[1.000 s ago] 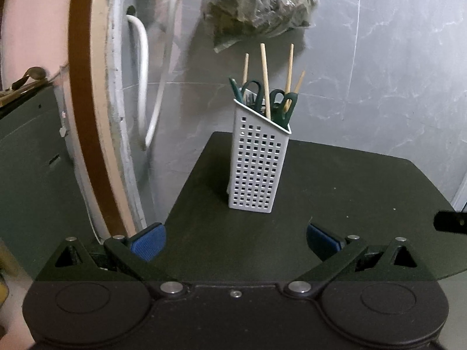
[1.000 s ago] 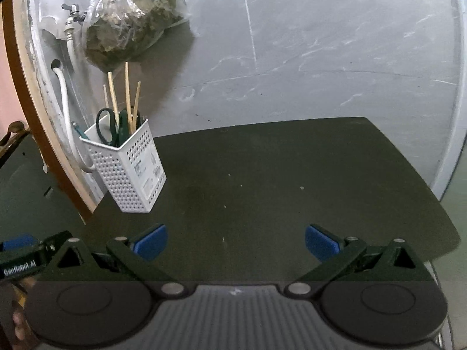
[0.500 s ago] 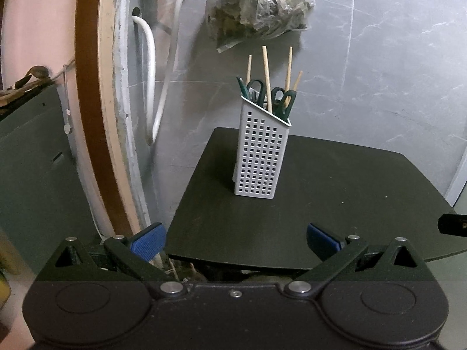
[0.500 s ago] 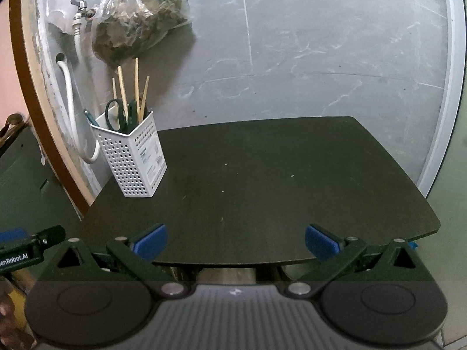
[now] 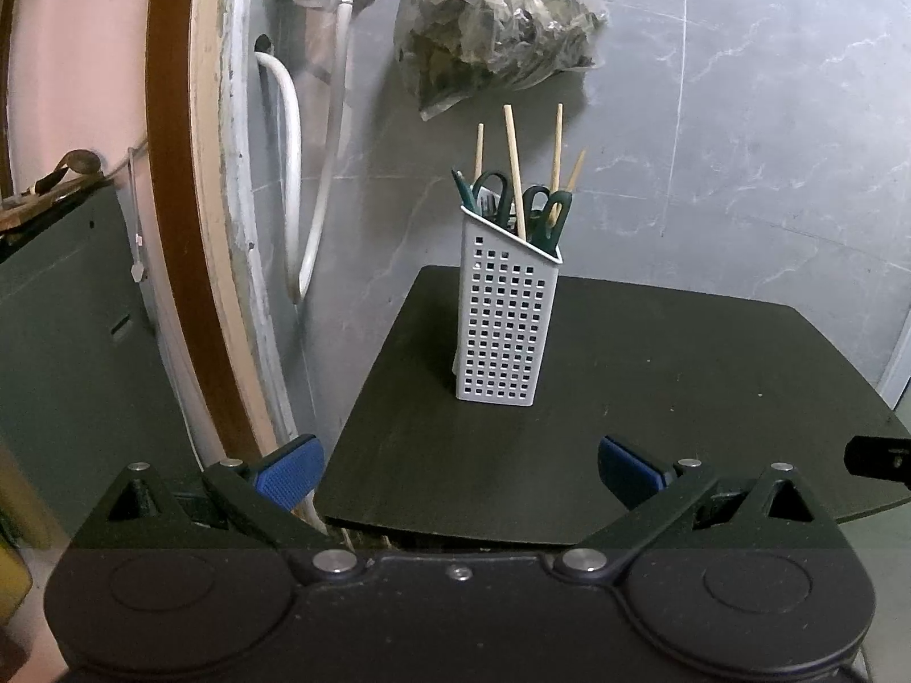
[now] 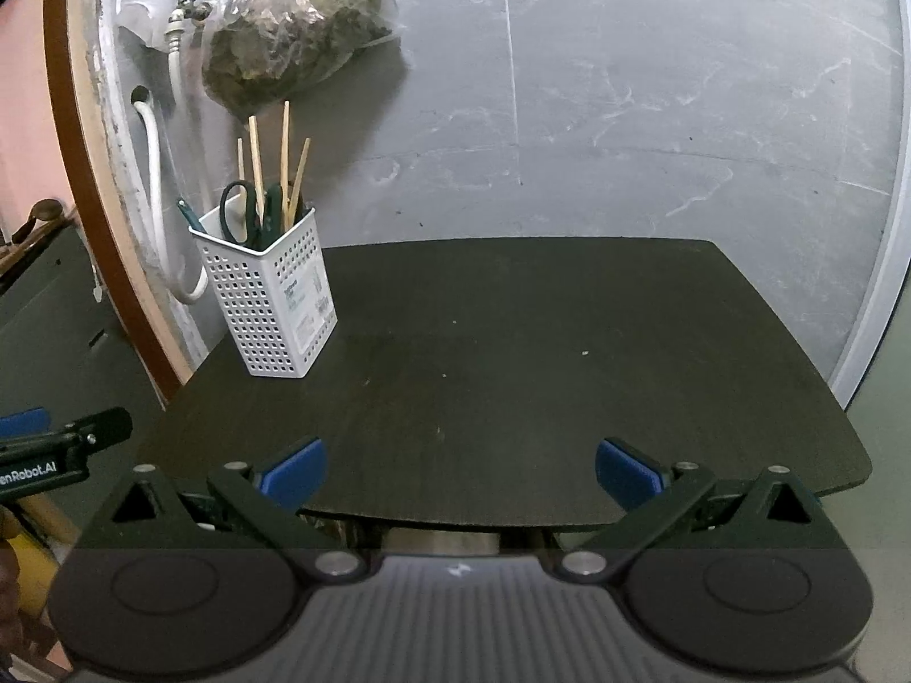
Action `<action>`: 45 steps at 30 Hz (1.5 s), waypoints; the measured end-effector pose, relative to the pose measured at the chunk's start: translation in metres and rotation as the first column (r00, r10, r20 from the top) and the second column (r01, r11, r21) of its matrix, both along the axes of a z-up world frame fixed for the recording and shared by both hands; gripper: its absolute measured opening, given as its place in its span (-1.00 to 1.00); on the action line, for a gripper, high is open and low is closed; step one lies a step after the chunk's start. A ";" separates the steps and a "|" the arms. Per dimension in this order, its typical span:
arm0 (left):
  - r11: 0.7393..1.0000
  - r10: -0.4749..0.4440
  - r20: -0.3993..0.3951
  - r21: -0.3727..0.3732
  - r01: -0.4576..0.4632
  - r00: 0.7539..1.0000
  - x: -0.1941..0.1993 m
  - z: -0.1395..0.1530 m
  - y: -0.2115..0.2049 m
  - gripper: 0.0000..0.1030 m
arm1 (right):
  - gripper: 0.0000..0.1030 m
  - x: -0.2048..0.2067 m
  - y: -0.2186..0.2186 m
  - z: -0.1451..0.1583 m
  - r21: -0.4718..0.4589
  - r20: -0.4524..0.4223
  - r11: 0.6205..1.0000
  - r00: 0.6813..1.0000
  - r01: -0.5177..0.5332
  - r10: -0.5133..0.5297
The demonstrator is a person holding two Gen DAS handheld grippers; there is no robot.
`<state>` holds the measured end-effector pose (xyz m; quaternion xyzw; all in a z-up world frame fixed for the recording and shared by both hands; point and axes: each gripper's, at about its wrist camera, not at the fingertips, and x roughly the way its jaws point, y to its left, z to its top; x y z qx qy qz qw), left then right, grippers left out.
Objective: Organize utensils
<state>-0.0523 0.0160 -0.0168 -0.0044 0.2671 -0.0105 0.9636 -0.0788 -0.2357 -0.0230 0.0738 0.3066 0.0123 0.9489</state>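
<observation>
A white perforated utensil holder (image 5: 505, 319) (image 6: 267, 299) stands upright near the far left corner of a dark table (image 5: 655, 375) (image 6: 512, 353). Several wooden chopsticks (image 5: 514, 171) (image 6: 284, 159) and green-handled scissors (image 5: 495, 196) (image 6: 239, 210) stick out of its top. My left gripper (image 5: 458, 472) hangs open at the table's near left edge, well short of the holder, with nothing between its fingers. My right gripper (image 6: 461, 469) is open too, over the near edge at the middle, with nothing held. The left gripper's tip (image 6: 85, 435) shows at the left edge of the right wrist view.
A clear bag of dark contents (image 5: 495, 17) (image 6: 290, 28) hangs on the grey tiled wall above the holder. A white hose and tap (image 5: 296, 171) (image 6: 171, 114) run down the wall beside a wooden door frame (image 5: 188, 227). A dark cabinet (image 5: 68, 341) stands at the left.
Both grippers have drawn back and away from the table; the holder looks smaller and the table's near edge now shows. The holder and its contents have not moved.
</observation>
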 end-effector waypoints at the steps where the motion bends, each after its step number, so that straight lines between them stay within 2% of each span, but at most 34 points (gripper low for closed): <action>1: 1.000 -0.002 0.000 0.001 0.002 1.000 0.000 0.000 -0.001 0.99 | 0.99 0.000 -0.001 0.000 0.001 -0.001 1.000 1.000 -0.001 0.001; 15: 1.000 -0.023 -0.004 0.020 0.023 1.000 0.002 0.001 -0.014 0.99 | 0.99 0.001 -0.007 -0.002 0.010 -0.008 1.000 1.000 0.002 -0.002; 45: 0.999 -0.029 0.000 0.037 0.029 1.000 0.000 0.001 -0.013 0.99 | 0.99 -0.003 -0.005 -0.001 0.009 -0.001 1.000 1.000 0.007 -0.007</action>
